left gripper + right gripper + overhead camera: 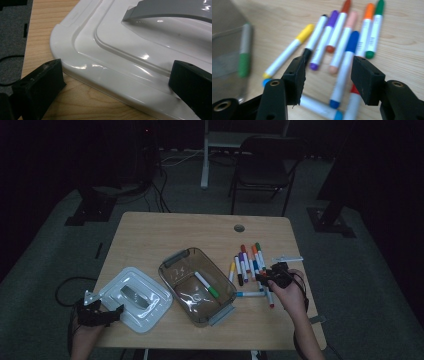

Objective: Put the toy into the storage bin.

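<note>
Right tongs [327, 82] spread, nothing pinched, hanging over the marker cluster [342, 42] on the tabletop [402, 50], with the blue marker [344, 67] straight ahead between the jaws. Risk: pens lie touching, so closing here may catch the peach marker [343, 42] beside it or scatter the row. Left tongs [115, 87] also spread, straddling the white lid's [120, 50] near edge, the clear bin [197, 285] with one green marker [207, 285] beyond; a nudge could slide that lid.

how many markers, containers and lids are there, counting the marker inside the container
markers: 11
clear container: 1
white lid: 1
total: 13
</note>
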A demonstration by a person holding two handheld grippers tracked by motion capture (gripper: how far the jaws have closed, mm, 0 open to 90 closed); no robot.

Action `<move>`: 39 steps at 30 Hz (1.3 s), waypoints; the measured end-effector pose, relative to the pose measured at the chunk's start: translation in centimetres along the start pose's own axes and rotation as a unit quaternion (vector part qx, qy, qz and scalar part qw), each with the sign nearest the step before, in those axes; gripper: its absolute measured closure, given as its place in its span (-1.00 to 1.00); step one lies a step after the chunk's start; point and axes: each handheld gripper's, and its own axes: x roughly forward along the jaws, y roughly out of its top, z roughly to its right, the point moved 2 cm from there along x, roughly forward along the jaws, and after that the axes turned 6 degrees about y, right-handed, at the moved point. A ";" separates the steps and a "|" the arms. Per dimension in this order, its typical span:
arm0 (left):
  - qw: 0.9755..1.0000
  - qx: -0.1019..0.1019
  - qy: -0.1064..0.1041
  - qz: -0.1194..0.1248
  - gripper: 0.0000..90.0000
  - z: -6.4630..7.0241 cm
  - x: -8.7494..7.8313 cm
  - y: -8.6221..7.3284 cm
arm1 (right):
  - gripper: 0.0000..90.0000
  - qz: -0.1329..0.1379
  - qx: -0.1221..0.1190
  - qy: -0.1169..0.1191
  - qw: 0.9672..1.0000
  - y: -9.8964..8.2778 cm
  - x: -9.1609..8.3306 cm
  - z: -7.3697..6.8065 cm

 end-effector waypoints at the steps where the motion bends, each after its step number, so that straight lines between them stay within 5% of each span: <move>1: 1.000 0.000 0.000 0.000 -0.99 0.0 0.0 0.0 | 0.03 -0.003 0.008 -0.004 1.000 -0.1 0.1 0.5; 11: 1.000 0.000 0.000 0.000 -0.99 0.0 0.0 0.0 | 0.23 -0.039 0.049 -0.038 0.997 -2.5 1.8 3.4; 27: 1.000 0.000 0.000 0.000 -0.99 0.0 0.0 0.0 | 0.54 -0.080 0.055 -0.077 0.992 -4.2 2.0 4.2; 32: 1.000 0.000 0.000 0.000 -0.99 0.0 0.0 0.0 | 0.70 -0.088 0.070 -0.101 0.988 -4.2 1.8 4.3; 39: 1.000 0.000 0.000 0.000 -0.99 0.0 0.0 0.0 | 0.71 -0.080 0.110 -0.086 0.987 -4.1 1.0 4.6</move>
